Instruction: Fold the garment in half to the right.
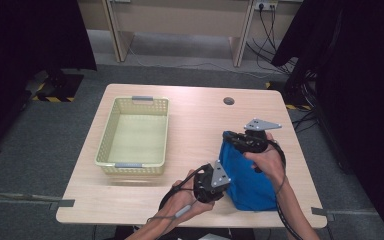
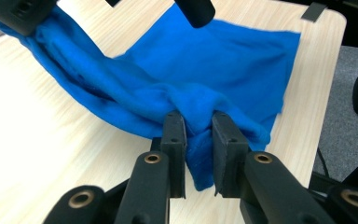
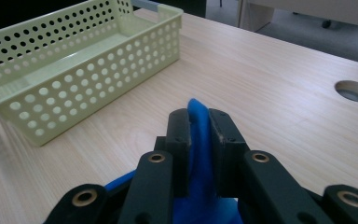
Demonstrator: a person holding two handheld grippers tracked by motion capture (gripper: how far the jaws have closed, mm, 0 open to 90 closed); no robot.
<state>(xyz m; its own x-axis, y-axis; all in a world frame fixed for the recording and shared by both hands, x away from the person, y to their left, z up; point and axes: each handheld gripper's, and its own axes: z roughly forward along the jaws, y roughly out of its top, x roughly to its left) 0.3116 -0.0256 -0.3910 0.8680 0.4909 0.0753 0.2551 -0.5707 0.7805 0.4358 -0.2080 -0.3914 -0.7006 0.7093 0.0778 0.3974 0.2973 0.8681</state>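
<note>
A blue cloth (image 1: 250, 175) lies on the right half of the table, its left edge lifted off the wood. My left gripper (image 1: 219, 181) is shut on a bunched fold at the cloth's near left corner; the blue cloth (image 2: 205, 70) spreads out beyond the jaws of the left gripper (image 2: 199, 122) toward the table's corner. My right gripper (image 1: 230, 137) is shut on the far left corner, where a sliver of blue cloth (image 3: 199, 140) stands pinched between the jaws of the right gripper (image 3: 199, 116). The cloth sags between the two grips.
A pale green perforated basket (image 1: 109, 131) stands empty on the left half of the table; the same basket (image 3: 65, 88) is left of my right gripper. A round cable hole (image 1: 228, 101) sits near the far edge. Black curtains flank the table.
</note>
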